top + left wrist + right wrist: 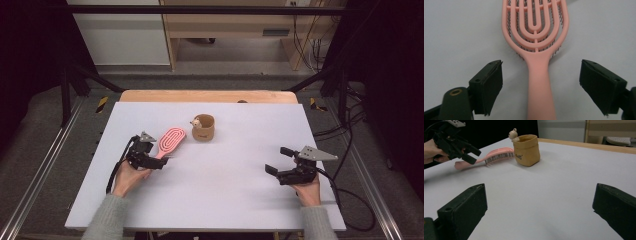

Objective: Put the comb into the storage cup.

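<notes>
A pink vented hairbrush (171, 140) (535, 30) lies flat on the white table top (225, 200), its handle pointing toward the person. My left gripper (159, 161) (541, 62) is open and straddles the handle; a gap shows on both sides, so neither pad touches it. Just right of the brush head stands a tan paper pouch (204, 128) (526, 150) with a small bear figure (512, 133) at its rim. My right gripper (276, 160) (541, 187) is open at the table's right side, with nothing between its jaws. The right gripper view also shows the left gripper (467, 151) over the brush (499, 155).
A wooden table edge (207, 96) runs behind the white top. Black frame bars (80, 75) and cables (350, 200) flank the table. Wooden furniture (240, 30) stands beyond it on the floor.
</notes>
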